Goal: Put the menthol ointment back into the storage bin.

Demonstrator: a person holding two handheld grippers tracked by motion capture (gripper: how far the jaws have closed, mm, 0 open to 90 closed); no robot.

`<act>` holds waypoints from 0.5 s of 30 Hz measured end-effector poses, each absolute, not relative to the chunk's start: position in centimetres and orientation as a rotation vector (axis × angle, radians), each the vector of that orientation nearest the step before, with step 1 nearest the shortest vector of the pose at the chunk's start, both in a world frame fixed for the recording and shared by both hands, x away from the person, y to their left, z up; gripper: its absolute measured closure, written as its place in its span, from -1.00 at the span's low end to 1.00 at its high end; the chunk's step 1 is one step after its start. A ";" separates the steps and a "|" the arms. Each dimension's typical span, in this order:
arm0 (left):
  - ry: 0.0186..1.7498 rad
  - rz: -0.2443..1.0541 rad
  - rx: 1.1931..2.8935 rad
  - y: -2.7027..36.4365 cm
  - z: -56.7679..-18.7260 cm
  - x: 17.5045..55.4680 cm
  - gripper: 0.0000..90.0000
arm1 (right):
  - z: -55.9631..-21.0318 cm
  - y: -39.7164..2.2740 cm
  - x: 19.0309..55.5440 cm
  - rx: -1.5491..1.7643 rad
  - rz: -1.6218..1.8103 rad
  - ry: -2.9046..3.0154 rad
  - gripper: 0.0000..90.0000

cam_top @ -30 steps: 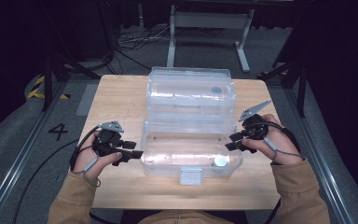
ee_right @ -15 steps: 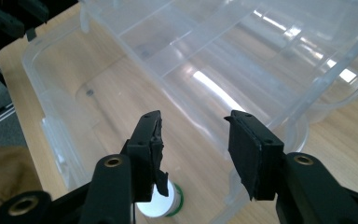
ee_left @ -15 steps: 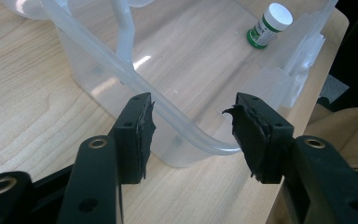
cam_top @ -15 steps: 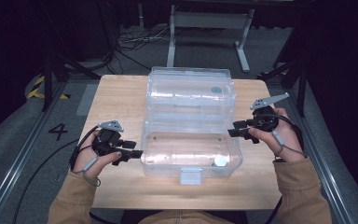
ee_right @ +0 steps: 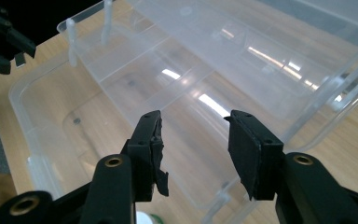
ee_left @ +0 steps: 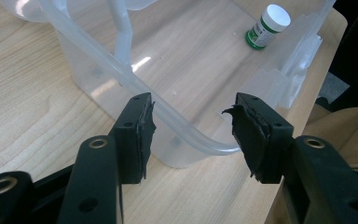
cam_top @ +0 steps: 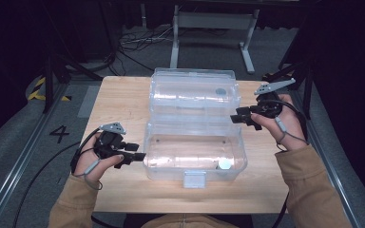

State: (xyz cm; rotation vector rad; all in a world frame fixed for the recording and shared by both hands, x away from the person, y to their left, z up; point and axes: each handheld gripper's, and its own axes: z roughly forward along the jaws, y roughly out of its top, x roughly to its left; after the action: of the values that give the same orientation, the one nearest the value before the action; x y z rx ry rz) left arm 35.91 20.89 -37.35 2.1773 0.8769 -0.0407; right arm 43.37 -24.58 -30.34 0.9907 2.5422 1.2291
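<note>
A clear plastic storage box [cam_top: 193, 156] sits open on the light wooden table [cam_top: 119, 99], w/ its hinged transparent lid [cam_top: 195, 92] folded back away from the person. Inside the box, near its front right corner in the high view, lies a small white-capped bottle with a green label [cam_top: 224, 165]; the left gripper view has it at upper right, on the box floor [ee_left: 266, 25].

Left gripper [cam_top: 134, 156] is at the box's left end, jaws pointing toward the side wall. In the left gripper view the jaws stand roughly halfway apart w/ the rounded corner of the box rim [ee_left: 200, 142] between them; neither pad presses on it, so nothing is held.

Right gripper [cam_top: 240, 118] hovers at the right side, about level w/ the hinge line between box and lid, raised off the table. In the right gripper view its jaws are likewise apart, looking down over the box interior & the lid's moulded channels [ee_right: 242, 51]; nothing sits between the pads, no grip. The left gripper shows at the far upper left of that view [ee_right: 2, 39].

Both forearms in tan sleeves [cam_top: 309, 190] come in from the near edge. A white latch tab [cam_top: 194, 179] hangs at the front middle of the box.
</note>
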 end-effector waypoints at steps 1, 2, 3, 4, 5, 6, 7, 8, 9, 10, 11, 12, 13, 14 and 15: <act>0.876 -0.040 2.179 20.8 -37.3 35.9 0.08 | -30.2 -24.5 43.6 0.991 1.232 2.538 0.23; 0.872 -0.043 2.179 20.8 -37.3 35.9 0.09 | -30.1 -24.4 43.9 0.993 1.230 2.536 0.23; 0.869 -0.044 2.180 20.7 -37.3 35.9 0.09 | -30.0 -24.2 44.1 0.990 1.231 2.535 0.24; 0.865 -0.051 2.176 20.6 -37.3 35.8 0.09 | -29.8 -24.1 44.5 0.978 1.238 2.532 0.24; 0.857 -0.056 2.178 20.5 -37.3 35.8 0.10 | -29.6 -23.9 44.9 0.975 1.250 2.531 0.24; 0.845 -0.055 2.182 20.4 -37.2 35.8 0.10 | -29.4 -23.8 45.2 0.969 1.254 2.529 0.24; 0.844 -0.057 2.183 20.3 -37.2 35.7 0.10 | -29.2 -23.6 45.5 0.953 1.253 2.526 0.24; 0.836 -0.060 2.184 20.2 -37.2 35.7 0.10 | -29.0 -23.4 45.7 0.947 1.257 2.523 0.24; 0.830 -0.065 2.185 20.1 -37.2 35.6 0.11 | -28.8 -23.2 46.1 0.939 1.250 2.528 0.25; 0.825 -0.068 2.186 20.0 -37.2 35.6 0.11 | -28.7 -22.9 46.3 0.932 1.250 2.531 0.27; 0.825 -0.068 2.186 20.0 -37.2 35.6 0.11 | -28.6 -22.7 46.5 0.924 1.251 2.530 0.27; 0.806 -0.078 2.192 19.8 -37.1 35.5 0.11 | -28.5 -22.4 46.8 0.919 1.249 2.537 0.27; 0.802 -0.084 2.189 19.7 -37.1 35.4 0.11 | -28.5 -22.2 47.1 0.917 1.246 2.543 0.27; 0.790 -0.092 2.194 19.6 -37.2 35.4 0.11 | -28.4 -22.0 47.2 0.909 1.245 2.548 0.28; 0.785 -0.096 2.196 19.5 -37.2 35.4 0.12 | -28.5 -21.7 47.5 0.899 1.242 2.557 0.28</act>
State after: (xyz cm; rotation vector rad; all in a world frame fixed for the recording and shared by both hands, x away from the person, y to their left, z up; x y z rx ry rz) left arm 35.38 19.48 -37.17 2.1964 0.7852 -0.0956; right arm 47.53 -21.73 -28.45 0.8994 2.5572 1.2424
